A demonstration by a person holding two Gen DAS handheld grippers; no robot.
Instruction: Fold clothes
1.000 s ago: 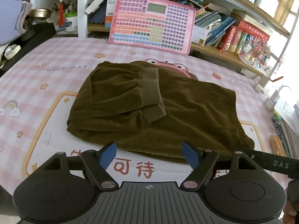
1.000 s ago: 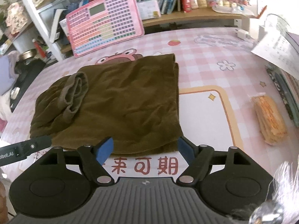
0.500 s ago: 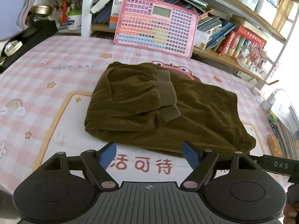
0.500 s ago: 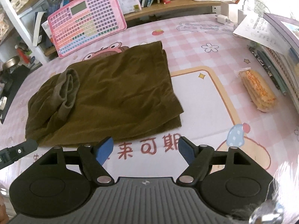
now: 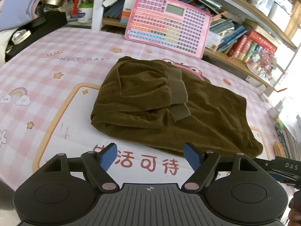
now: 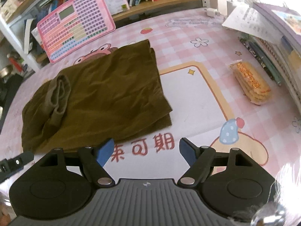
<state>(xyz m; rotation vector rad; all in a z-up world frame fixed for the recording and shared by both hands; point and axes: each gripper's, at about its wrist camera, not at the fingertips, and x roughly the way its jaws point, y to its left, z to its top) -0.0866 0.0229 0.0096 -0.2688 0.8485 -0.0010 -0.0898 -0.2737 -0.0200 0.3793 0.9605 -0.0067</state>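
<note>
An olive-brown garment (image 5: 169,109) lies folded on the pink checked tablecloth, its ribbed waistband (image 5: 177,92) turned over on top. It also shows in the right wrist view (image 6: 97,98), with the waistband at its left end (image 6: 59,92). My left gripper (image 5: 150,155) is open and empty, hovering just short of the garment's near edge. My right gripper (image 6: 146,149) is open and empty, near the garment's front right corner. Neither touches the cloth.
A pink keyboard toy (image 5: 167,22) leans against the bookshelf behind the table. A packet of biscuits (image 6: 250,82) lies right of the garment, with books and papers (image 6: 269,43) along the right edge. Black items (image 5: 28,32) sit at the far left.
Both grippers have pulled back from the garment and risen. It looks smaller and farther now. The garment itself has not moved, and both grippers stay open.
</note>
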